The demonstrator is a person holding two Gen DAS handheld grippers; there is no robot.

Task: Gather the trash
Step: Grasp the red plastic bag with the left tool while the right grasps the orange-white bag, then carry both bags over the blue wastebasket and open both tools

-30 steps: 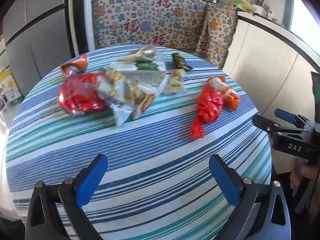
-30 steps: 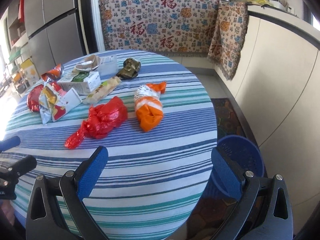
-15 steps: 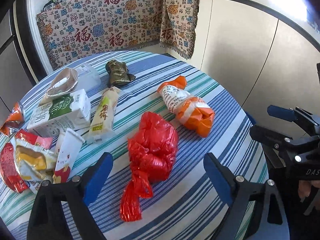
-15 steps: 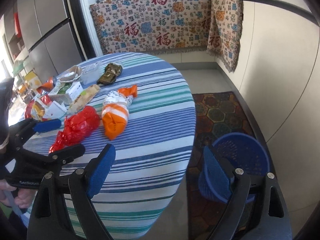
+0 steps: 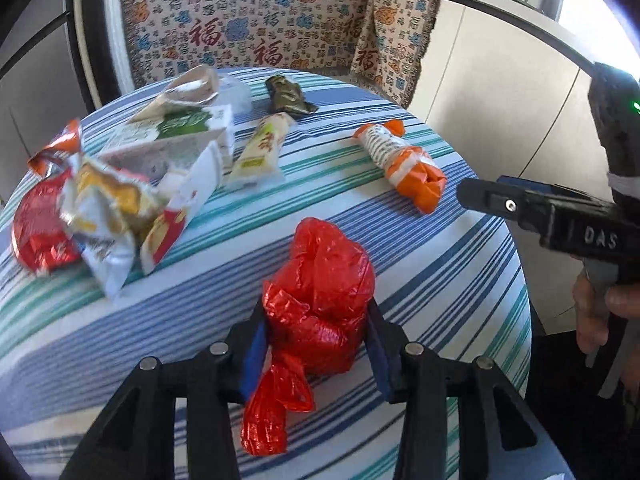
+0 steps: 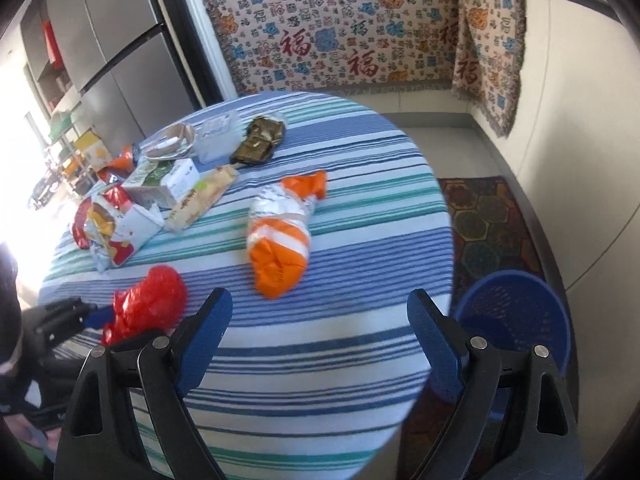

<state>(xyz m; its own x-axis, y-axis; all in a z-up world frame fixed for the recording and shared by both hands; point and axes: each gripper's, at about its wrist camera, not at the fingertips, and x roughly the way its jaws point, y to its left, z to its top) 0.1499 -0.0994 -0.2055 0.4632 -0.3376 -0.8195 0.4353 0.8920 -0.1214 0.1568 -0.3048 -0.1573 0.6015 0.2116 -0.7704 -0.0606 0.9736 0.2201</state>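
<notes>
My left gripper (image 5: 316, 344) is shut on a crumpled red plastic bag (image 5: 320, 296) at the near edge of the round striped table (image 5: 460, 240); the bag also shows in the right wrist view (image 6: 148, 308). My right gripper (image 6: 320, 332) is open and empty above the table's near edge, short of an orange and white bag (image 6: 280, 248). That orange bag lies beyond the red one in the left wrist view (image 5: 404, 164). A blue trash basket (image 6: 516, 320) stands on the floor to the right of the table.
Several wrappers and a milk carton (image 5: 172, 140) are piled at the table's left. A cream wrapper (image 5: 260, 152) and a dark green packet (image 5: 288, 96) lie at the middle back. A patterned cloth (image 6: 352, 36) covers the counter behind. A rug (image 6: 488, 220) lies on the floor.
My left gripper has moved in around the red bag and closed on it. My right gripper has swung closer over the table toward the orange bag, still open.
</notes>
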